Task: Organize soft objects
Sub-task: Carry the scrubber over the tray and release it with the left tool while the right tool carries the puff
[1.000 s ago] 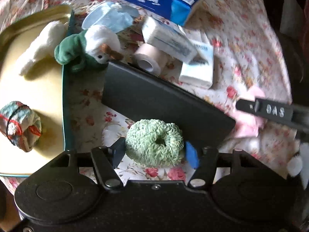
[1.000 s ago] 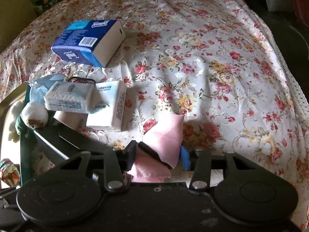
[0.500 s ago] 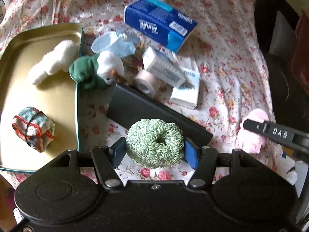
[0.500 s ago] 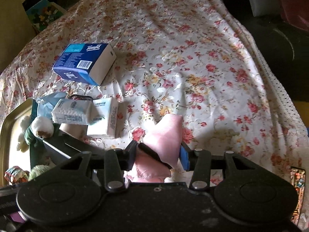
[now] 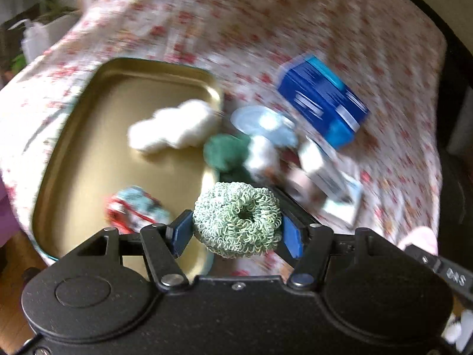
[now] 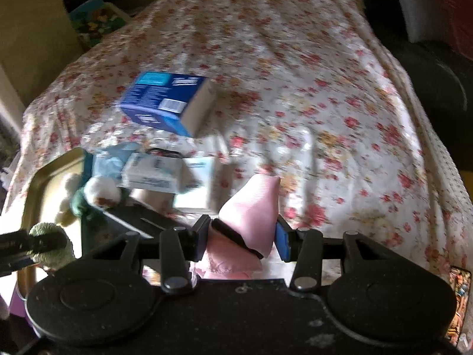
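Observation:
My left gripper [image 5: 238,232] is shut on a green knitted scrunchie [image 5: 236,216] and holds it in the air over the right rim of the gold tray [image 5: 88,153]. In the tray lie a white plush [image 5: 171,127] and a red-and-teal cloth bundle [image 5: 136,210]. A green-and-white plush toy [image 5: 236,151] lies against the tray's right edge. My right gripper [image 6: 241,238] is shut on a pink cloth pouch [image 6: 251,207], lifted above the floral bedspread. The left gripper with the scrunchie [image 6: 50,236] shows at the right wrist view's left edge.
A blue tissue box [image 5: 322,103] [image 6: 168,100], white tissue packs [image 6: 153,174], a light blue mask [image 5: 263,121], a tape roll [image 5: 298,180] and a black flat case [image 6: 139,219] lie on the floral spread [image 6: 325,103]. The bed's edge drops off at the right.
Both grippers rose and pulled back with their objects. The left one swung left, so the scrunchie now hangs over the tray's rim instead of the black case.

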`<state>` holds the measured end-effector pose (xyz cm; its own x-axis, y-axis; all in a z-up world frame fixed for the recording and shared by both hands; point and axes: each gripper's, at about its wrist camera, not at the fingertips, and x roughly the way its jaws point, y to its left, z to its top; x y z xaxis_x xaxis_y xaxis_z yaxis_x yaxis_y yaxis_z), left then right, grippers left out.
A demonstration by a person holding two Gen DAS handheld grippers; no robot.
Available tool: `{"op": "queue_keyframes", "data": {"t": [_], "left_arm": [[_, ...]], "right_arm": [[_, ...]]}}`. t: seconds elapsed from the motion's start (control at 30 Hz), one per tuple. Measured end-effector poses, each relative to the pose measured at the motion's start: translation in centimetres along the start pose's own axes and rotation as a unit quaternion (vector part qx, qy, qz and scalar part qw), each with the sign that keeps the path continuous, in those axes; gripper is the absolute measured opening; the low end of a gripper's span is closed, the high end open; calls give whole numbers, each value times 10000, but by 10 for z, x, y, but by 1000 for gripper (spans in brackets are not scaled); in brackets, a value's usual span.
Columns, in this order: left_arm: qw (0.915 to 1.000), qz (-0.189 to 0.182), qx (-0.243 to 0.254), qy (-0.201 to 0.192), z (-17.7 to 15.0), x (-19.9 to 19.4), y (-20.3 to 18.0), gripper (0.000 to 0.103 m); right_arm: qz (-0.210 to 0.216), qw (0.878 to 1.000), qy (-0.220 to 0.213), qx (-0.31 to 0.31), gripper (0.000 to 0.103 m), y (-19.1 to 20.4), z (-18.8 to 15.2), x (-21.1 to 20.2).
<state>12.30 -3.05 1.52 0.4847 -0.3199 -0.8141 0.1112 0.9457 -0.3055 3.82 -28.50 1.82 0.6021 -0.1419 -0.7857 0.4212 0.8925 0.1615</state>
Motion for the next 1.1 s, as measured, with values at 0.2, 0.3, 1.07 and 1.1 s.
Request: {"op": "queue_keyframes", "data": {"t": [0.2, 0.3, 1.07, 1.1], "left_arm": [[9967, 589, -325, -465, 18, -17, 29, 59], [9933, 880, -432, -618, 24, -21, 41, 59], [9820, 1360, -1154, -617, 48, -22, 94, 59], [9819, 1357, -1170, -608, 49, -22, 94, 59]], "right_arm": [[521, 9982, 7, -282, 44, 42, 10, -6], [760, 9958, -8, -502, 45, 68, 15, -9], [1528, 9789, 243, -1336, 45, 202, 36, 6], [1529, 9787, 249, -1350, 45, 204, 37, 8]]}}
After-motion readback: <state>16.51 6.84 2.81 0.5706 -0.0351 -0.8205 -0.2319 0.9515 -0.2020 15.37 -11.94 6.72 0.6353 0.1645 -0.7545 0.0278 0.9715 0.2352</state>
